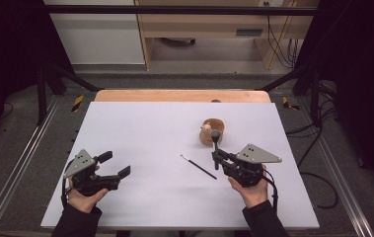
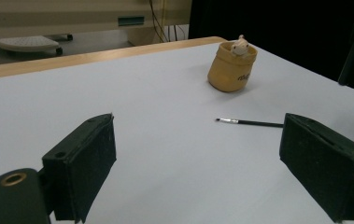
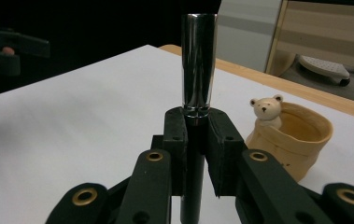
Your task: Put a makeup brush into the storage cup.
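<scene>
Gripping 1 upright silver-capped black tube (image 3: pixel 198 79), the right gripper (image 1: pixel 216 157) is sitting near the table's (image 1: pixel 140 128) right side, jaws clamping it. Left gripper (image 1: pixel 114 165) is hovering near-left, jaws spread wide around nothing. Bare white surface is lying between them. 1 thin brush (image 1: pixel 198 166) and 1 tan bear pouch (image 1: pixel 212 131) are lying near the right gripper.

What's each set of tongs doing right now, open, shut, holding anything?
Left tongs: open, nothing between the jaws.
Right tongs: shut on the upright black stick with a shiny silver metal cap.
</scene>
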### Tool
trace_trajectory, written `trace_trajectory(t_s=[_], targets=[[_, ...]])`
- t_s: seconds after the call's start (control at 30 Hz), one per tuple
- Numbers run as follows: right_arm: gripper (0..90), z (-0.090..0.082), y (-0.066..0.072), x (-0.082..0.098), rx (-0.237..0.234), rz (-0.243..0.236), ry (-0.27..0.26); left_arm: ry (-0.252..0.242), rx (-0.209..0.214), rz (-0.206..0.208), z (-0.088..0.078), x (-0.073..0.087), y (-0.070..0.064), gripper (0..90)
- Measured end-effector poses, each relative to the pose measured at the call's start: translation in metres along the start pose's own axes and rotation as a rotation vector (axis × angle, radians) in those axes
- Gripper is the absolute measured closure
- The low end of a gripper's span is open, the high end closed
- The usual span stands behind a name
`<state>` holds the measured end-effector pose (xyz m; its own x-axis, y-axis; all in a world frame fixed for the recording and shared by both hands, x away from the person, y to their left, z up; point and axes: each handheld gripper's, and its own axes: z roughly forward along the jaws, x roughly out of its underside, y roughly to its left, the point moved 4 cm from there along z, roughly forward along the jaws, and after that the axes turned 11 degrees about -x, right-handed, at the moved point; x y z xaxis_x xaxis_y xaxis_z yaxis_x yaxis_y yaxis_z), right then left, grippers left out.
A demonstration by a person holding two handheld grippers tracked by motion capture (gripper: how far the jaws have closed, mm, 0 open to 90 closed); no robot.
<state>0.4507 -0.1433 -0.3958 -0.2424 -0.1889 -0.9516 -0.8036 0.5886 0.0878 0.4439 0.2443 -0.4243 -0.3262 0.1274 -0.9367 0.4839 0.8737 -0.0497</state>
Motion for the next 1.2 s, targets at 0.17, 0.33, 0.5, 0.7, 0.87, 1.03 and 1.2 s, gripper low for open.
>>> trace_trajectory(t_s=[0.17, 0.33, 0.5, 0.7, 0.87, 1.03, 1.2], targets=[[79.3, -0.005, -0.007, -0.005, 0.020, 0.014, -0.019, 0.003, -0.020, -0.005, -0.004, 0.005, 0.008, 9.9], [79.3, -0.004, -0.013, -0.008, 0.040, 0.024, -0.033, 0.008, -0.037, -0.002, -0.006, 0.007, 0.013, 9.1], [79.3, -0.001, -0.019, -0.010, 0.057, 0.043, -0.041, 0.001, -0.042, -0.002, -0.008, 0.009, 0.017, 8.4], [79.3, 0.002, -0.025, -0.015, 0.077, 0.062, -0.051, 0.015, -0.045, 0.012, -0.005, 0.012, 0.019, 8.1], [79.3, 0.004, -0.032, -0.020, 0.100, 0.073, -0.062, 0.018, -0.048, 0.013, -0.004, 0.014, 0.021, 8.1], [79.3, 0.007, -0.040, -0.025, 0.120, 0.087, -0.063, 0.018, -0.051, 0.012, -0.004, 0.015, 0.022, 8.1], [79.3, 0.010, -0.047, -0.028, 0.141, 0.094, -0.074, 0.020, -0.052, 0.022, -0.003, 0.016, 0.022, 7.9]])
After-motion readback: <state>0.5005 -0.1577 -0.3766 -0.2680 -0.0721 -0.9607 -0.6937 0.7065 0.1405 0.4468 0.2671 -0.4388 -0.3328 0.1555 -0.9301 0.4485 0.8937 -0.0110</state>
